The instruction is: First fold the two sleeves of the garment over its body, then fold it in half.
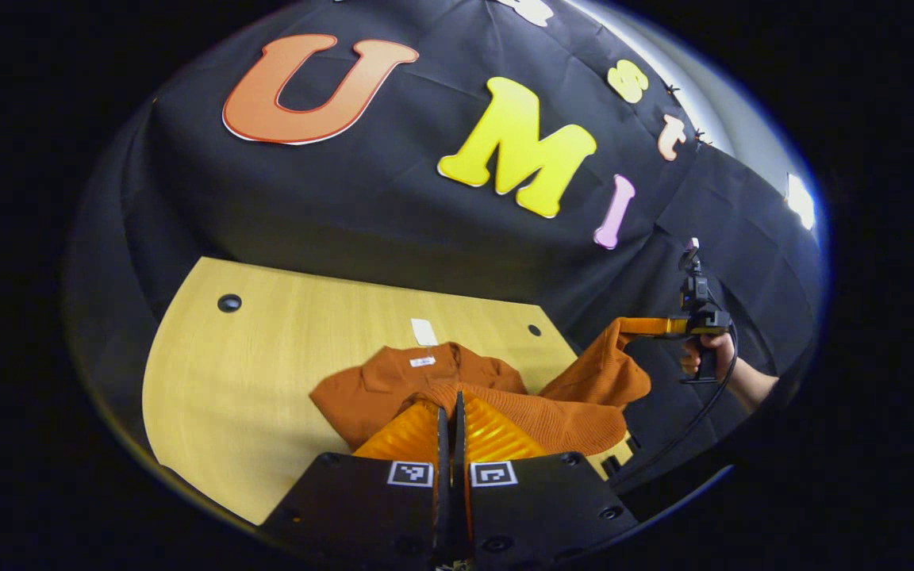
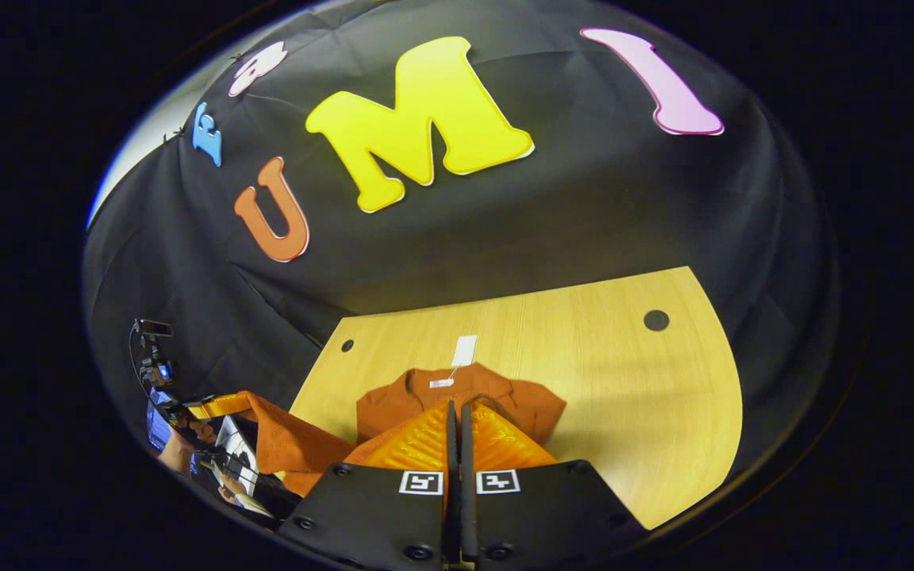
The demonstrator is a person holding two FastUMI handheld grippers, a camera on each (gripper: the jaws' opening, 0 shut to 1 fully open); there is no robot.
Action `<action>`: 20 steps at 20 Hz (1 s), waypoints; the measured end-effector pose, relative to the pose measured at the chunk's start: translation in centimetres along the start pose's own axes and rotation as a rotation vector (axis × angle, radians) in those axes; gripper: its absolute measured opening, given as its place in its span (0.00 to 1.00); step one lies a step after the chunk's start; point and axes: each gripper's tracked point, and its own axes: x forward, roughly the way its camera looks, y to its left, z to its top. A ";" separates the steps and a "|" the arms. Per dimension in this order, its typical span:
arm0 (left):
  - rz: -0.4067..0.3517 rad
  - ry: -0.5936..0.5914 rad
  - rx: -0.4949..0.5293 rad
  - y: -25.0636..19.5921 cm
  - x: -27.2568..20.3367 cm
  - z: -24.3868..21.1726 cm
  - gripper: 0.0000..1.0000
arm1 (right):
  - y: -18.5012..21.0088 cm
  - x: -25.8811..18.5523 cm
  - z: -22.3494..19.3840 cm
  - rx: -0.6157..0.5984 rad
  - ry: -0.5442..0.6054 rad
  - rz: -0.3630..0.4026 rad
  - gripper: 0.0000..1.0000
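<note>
A rust-orange knit garment (image 1: 393, 385) lies on the wooden table (image 1: 266, 373), its collar and label toward the far side. My left gripper (image 1: 449, 400) is shut on the ribbed edge of the near part, which is lifted off the table. Farther right, the right gripper (image 1: 627, 323) holds another part of the fabric raised in the air, with a hand (image 1: 715, 349) on its handle. In the right gripper view my right gripper (image 2: 455, 408) is shut on the garment (image 2: 497, 396), and the left gripper (image 2: 223, 406) pinches raised fabric at the left.
A white hang tag (image 1: 424, 331) rests on the table beyond the collar. Dark round holes (image 1: 228, 302) mark the tabletop's far corners. Black cloth walls stand right behind the table (image 2: 647, 396). Bare wood lies on both sides of the garment.
</note>
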 end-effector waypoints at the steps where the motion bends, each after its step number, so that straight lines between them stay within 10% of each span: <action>1: 0.022 0.006 -0.008 1.5 2.1 0.7 0.03 | -0.6 2.7 0.5 0.005 0.011 0.000 0.01; 8: 0.141 0.148 -0.159 12.0 15.7 -2.1 0.10 | -7.6 20.3 -2.0 0.089 0.128 -0.026 0.01; 16: 0.307 0.189 -0.261 21.4 21.5 -5.9 0.17 | -14.2 27.6 -4.3 0.114 0.166 -0.066 0.01; 17: 0.326 0.184 -0.282 21.8 21.6 -6.0 0.25 | -14.3 28.0 -4.4 0.110 0.167 -0.069 0.01; 20: 0.397 0.160 -0.299 23.5 20.1 -5.8 0.90 | -14.6 27.8 -3.4 0.098 0.134 -0.093 0.27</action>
